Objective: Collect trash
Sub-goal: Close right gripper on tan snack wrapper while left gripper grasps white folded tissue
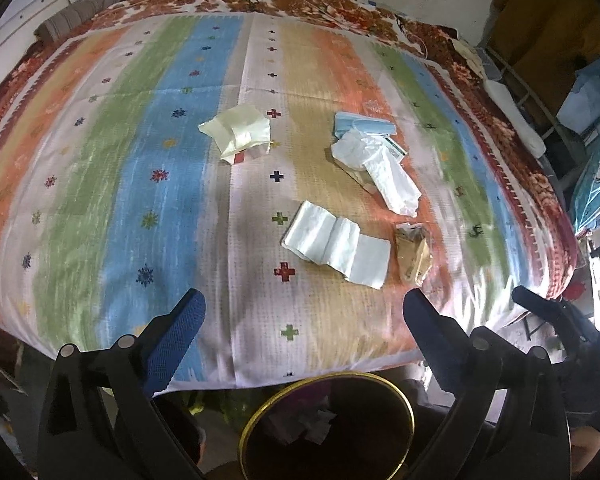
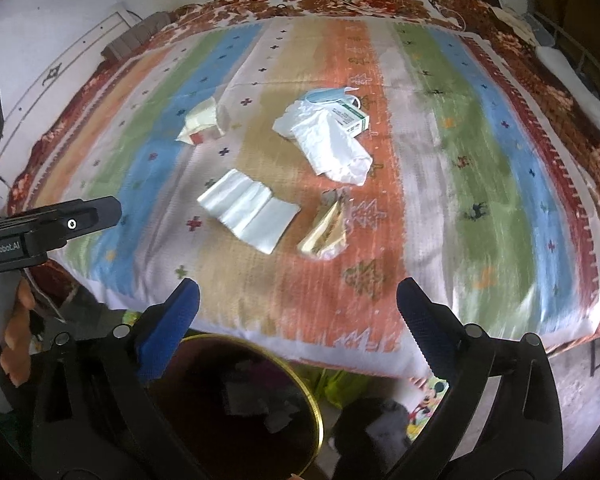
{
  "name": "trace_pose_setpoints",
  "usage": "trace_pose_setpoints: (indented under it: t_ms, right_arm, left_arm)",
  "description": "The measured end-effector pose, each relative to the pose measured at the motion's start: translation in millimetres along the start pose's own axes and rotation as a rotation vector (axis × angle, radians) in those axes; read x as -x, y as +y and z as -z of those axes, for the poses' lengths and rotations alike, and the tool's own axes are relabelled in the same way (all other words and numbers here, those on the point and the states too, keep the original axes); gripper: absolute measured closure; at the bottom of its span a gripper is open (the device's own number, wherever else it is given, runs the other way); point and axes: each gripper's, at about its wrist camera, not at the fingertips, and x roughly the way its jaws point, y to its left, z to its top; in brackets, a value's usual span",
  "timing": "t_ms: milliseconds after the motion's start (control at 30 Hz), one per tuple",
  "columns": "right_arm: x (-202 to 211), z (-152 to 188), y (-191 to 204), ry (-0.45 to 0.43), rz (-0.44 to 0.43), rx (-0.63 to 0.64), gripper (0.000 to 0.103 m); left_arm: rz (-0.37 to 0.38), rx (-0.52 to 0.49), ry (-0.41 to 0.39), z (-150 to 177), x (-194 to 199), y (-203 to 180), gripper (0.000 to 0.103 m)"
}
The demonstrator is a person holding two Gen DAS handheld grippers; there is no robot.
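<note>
Left hand-held gripper (image 1: 304,316): jaws spread wide, nothing between the blue pads; low in the left wrist view, above the near edge of the bed.
Right hand-held gripper (image 2: 298,300): jaws spread wide, holding nothing; low in the right wrist view, over the bed's near edge.
Bed (image 1: 100,184): covered by a striped spread in orange, green, blue and white with small cross marks; a brown floral blanket shows around its borders.
Folded white sheet (image 1: 336,244): centre of the left wrist view, lying flat on the spread.
Brown wrapper (image 1: 414,254): just right of the folded sheet, crumpled.
White plastic bag (image 1: 384,168): upper right of centre, crumpled, lying over a small green-and-white box (image 2: 350,118).
Blue face mask (image 1: 364,124): at the far end of the plastic bag, touching it.
Cream paper (image 1: 240,132): upper centre-left, crumpled, well apart from the other pieces.
Bin (image 1: 328,424): round, dark, gold rim, at the bottom centre below the bed edge; some scraps lie inside.
Blur: the spread is smeared in places in both views.
</note>
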Motion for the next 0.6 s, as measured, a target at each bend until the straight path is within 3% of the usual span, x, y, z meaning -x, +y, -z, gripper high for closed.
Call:
trace_pose_setpoints:
  t_ms: [333,600]
  right_arm:
    - [-27.6,-16.5,-7.4,0.026,-0.013,0.002,0.011]
    - [-55.0,-26.9,-15.9,0.064,-0.015,-0.033,0.023]
  left_arm:
    - [-0.004,-0.014,0.034,-17.8,-39.2,6.0,0.007]
    - [0.001,-0.007,0.077,-29.1,-70.0,18.1,0.011]
